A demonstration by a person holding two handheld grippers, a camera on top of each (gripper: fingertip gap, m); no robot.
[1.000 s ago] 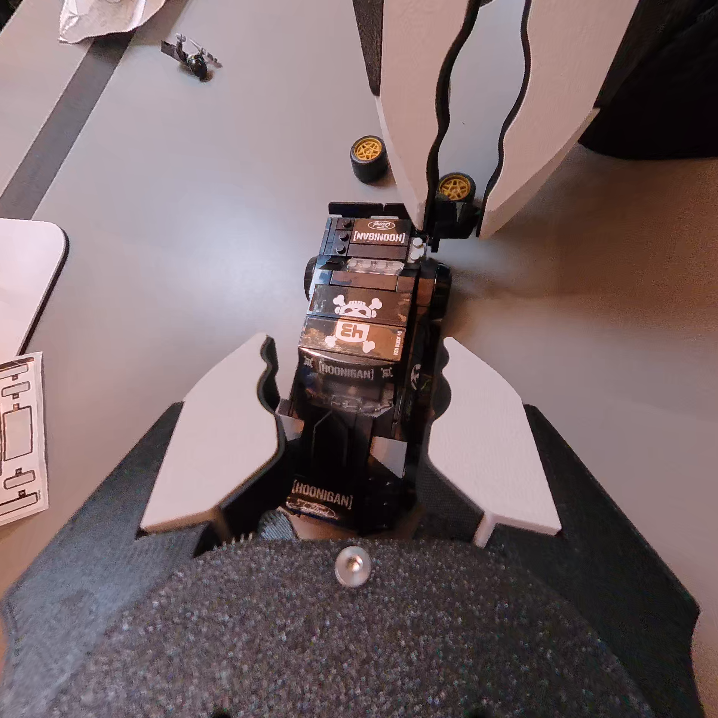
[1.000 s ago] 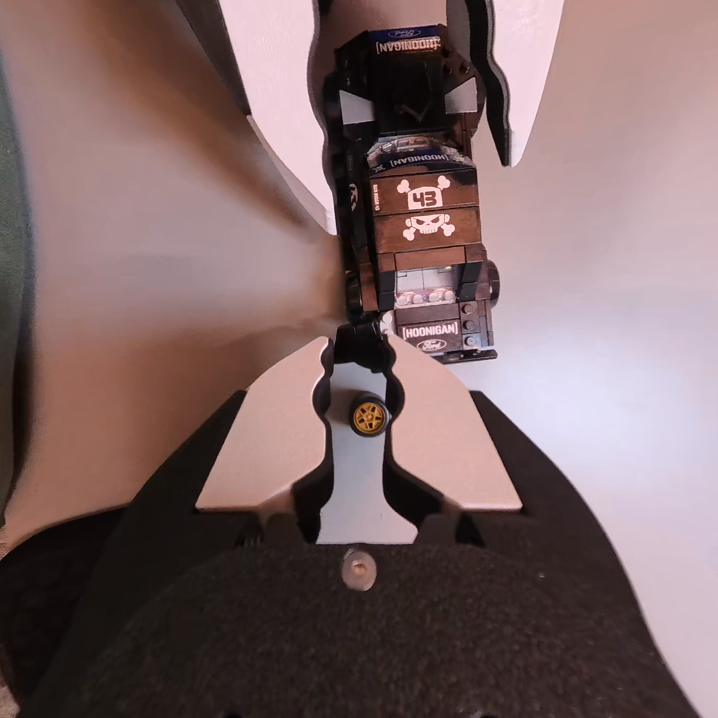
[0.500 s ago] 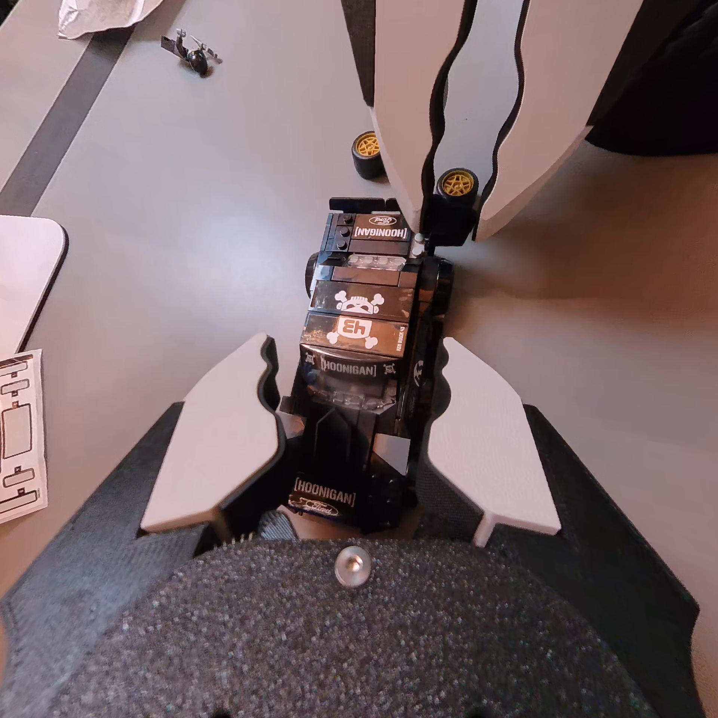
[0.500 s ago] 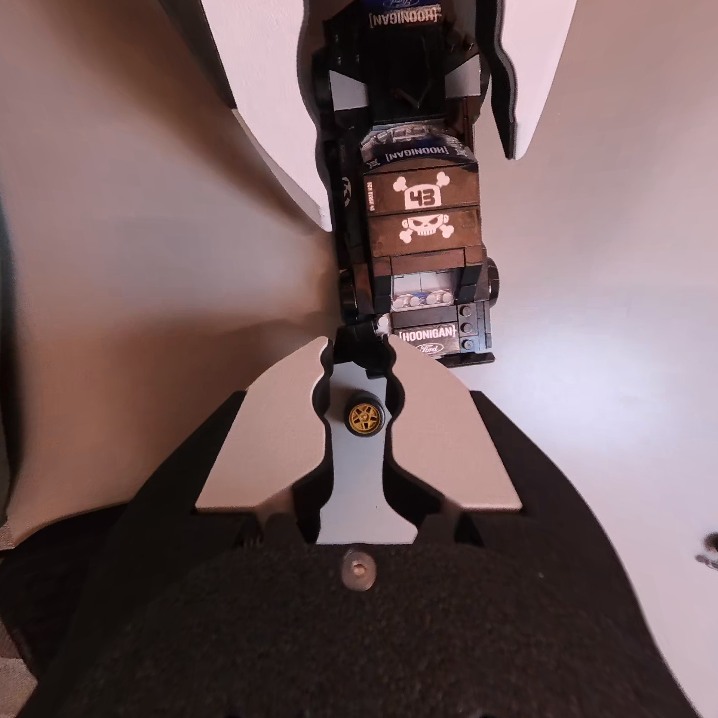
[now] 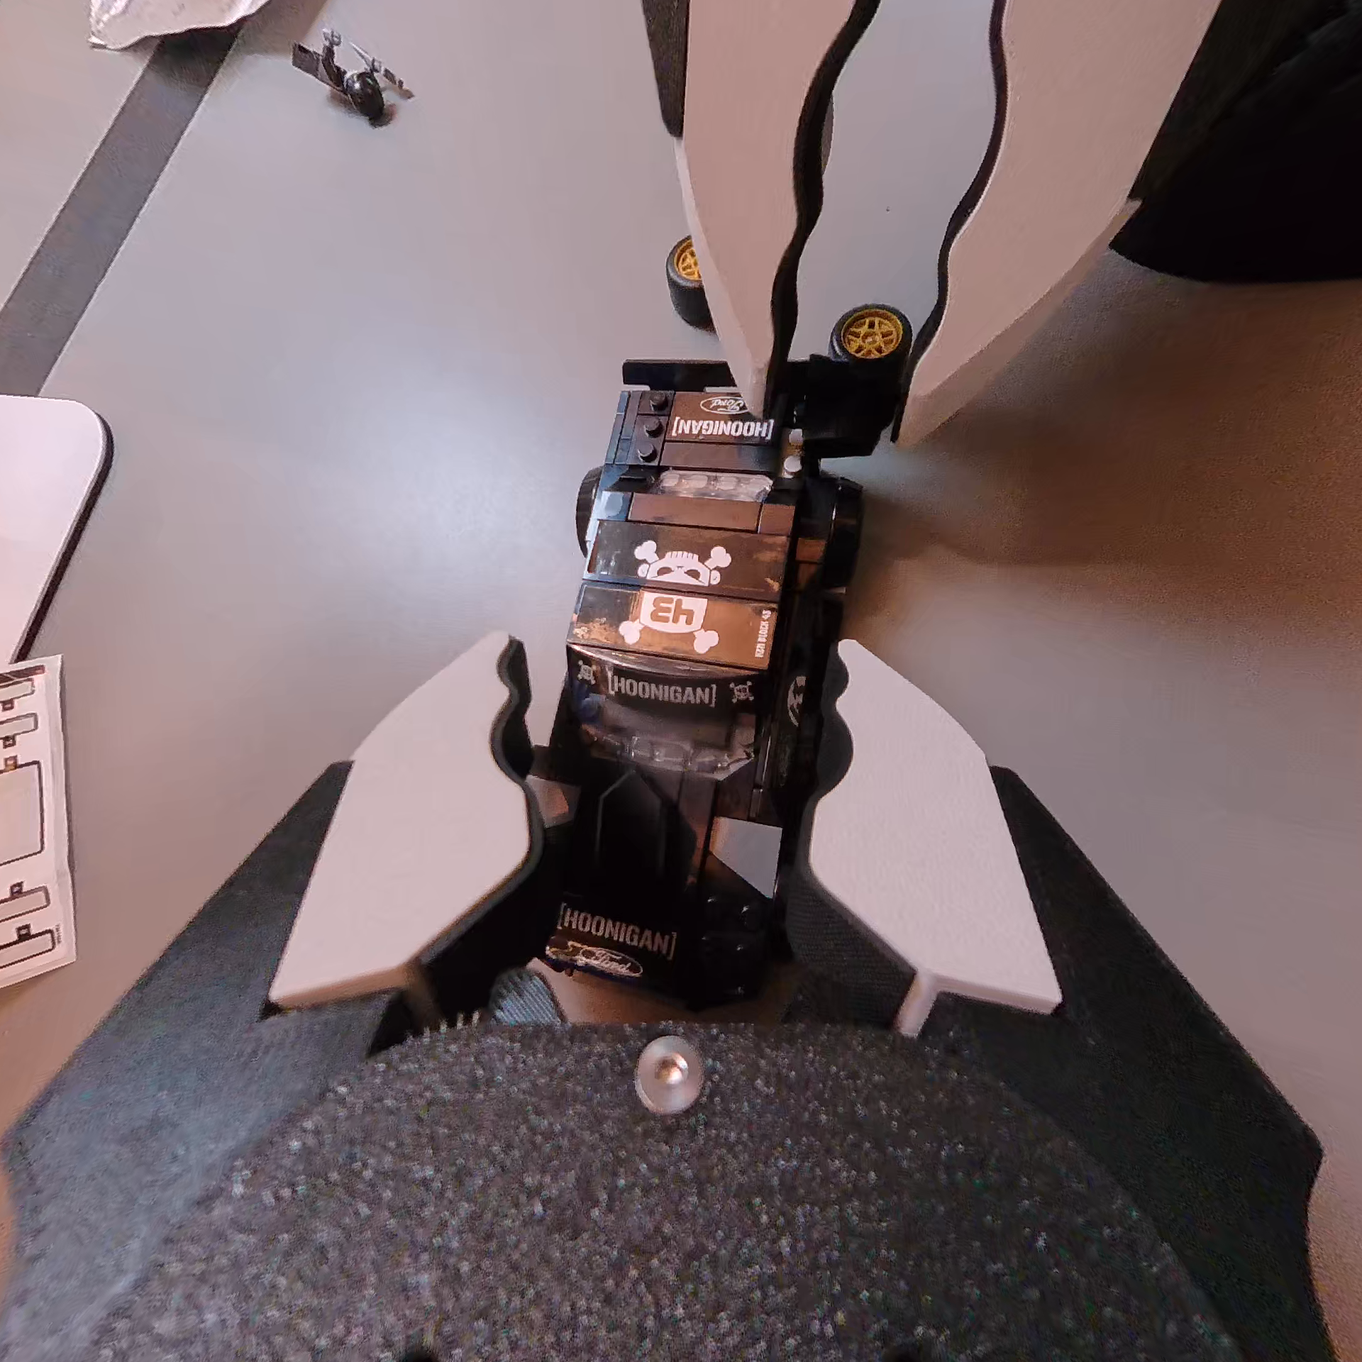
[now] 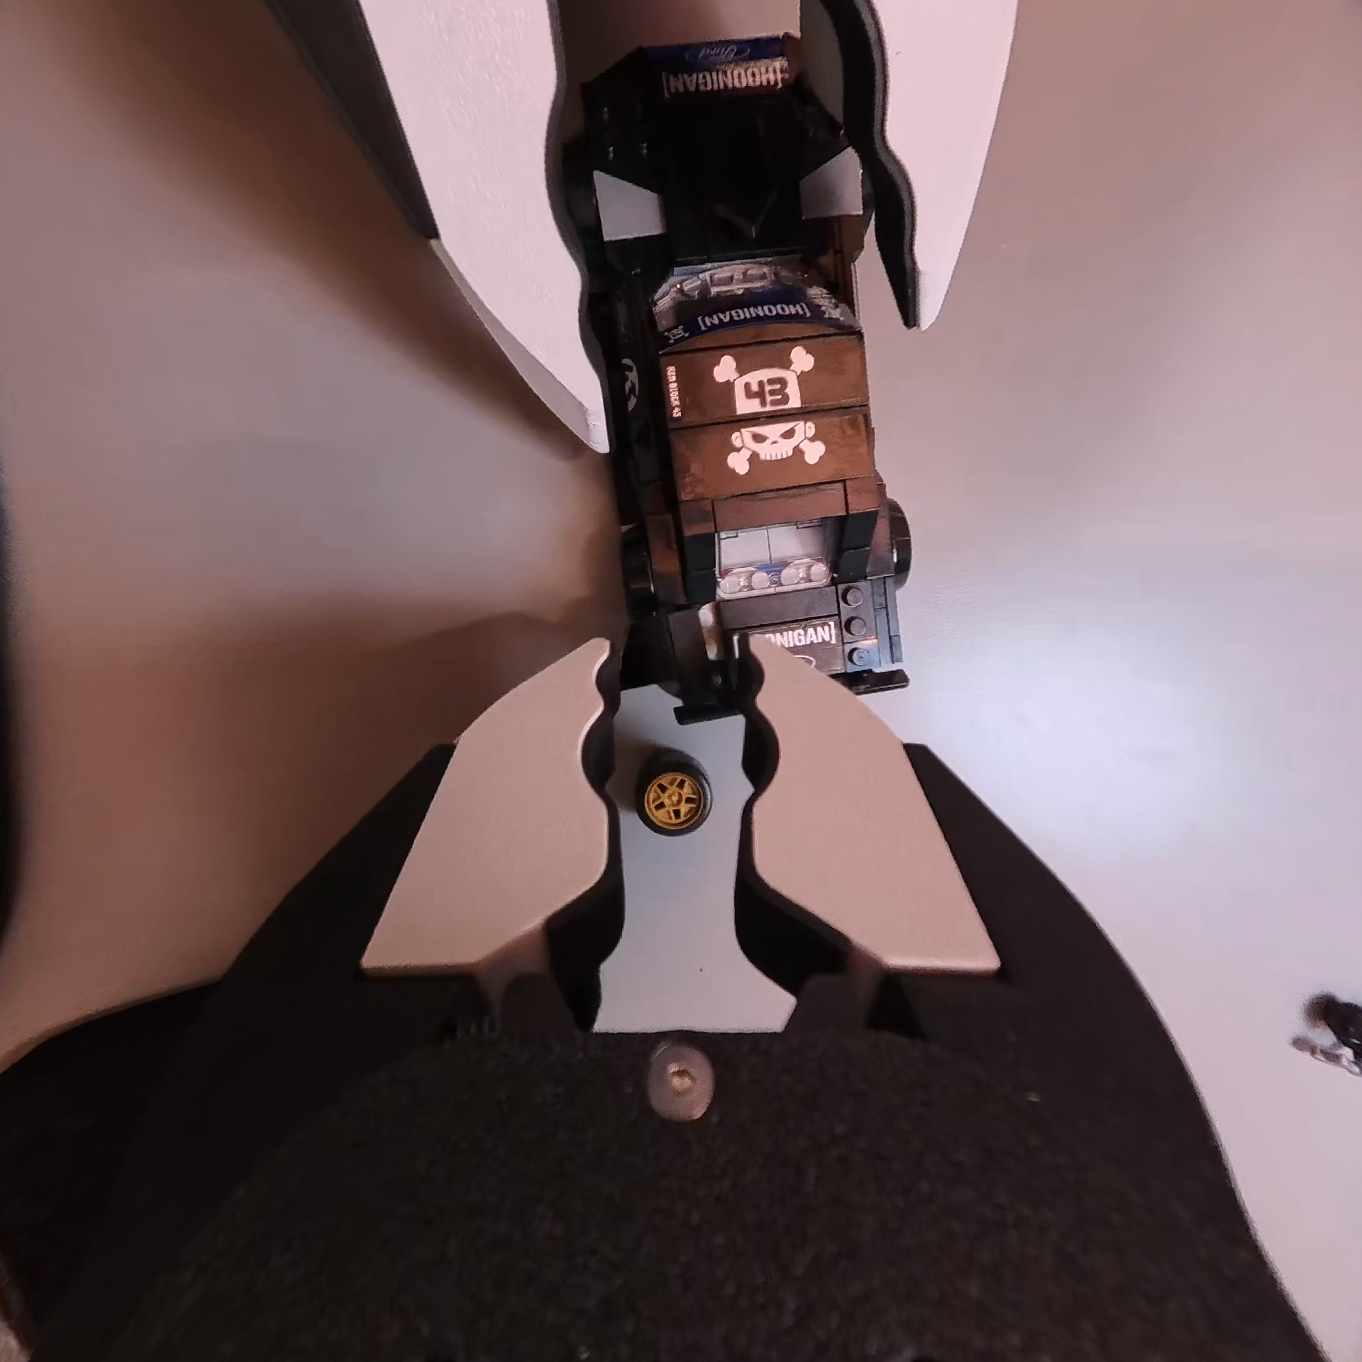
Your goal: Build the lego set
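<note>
A black lego car (image 5: pixel 678 612) with white skull stickers lies on the grey table, nose towards my left gripper (image 5: pixel 674 652), which is shut on its front half. My right gripper (image 6: pixel 679 648) comes in from the far side, and it also shows in the left wrist view (image 5: pixel 834 416). Its jaws stand narrowly parted around a small black piece (image 5: pixel 844 413) at the car's rear corner (image 6: pixel 689 663). Two white studs (image 5: pixel 794 453) show between that piece and the car. The car also shows in the right wrist view (image 6: pixel 766 442).
Two loose gold-rimmed wheels lie behind the car, one (image 5: pixel 873 339) between the right fingers and one (image 5: pixel 685 269) beside them. A sticker sheet (image 5: pixel 29 818) and a white board (image 5: pixel 37 501) are at the left, and a small black lego assembly (image 5: pixel 354 74) lies far left. Across from one pair of fingers to the other is roughly 7 centimetres. About 25 centimetres separates my right fingertips from the small black lego assembly (image 5: pixel 354 74).
The right gripper's jaws have widened a little around the small black piece. The car and the left gripper have hardly moved.
</note>
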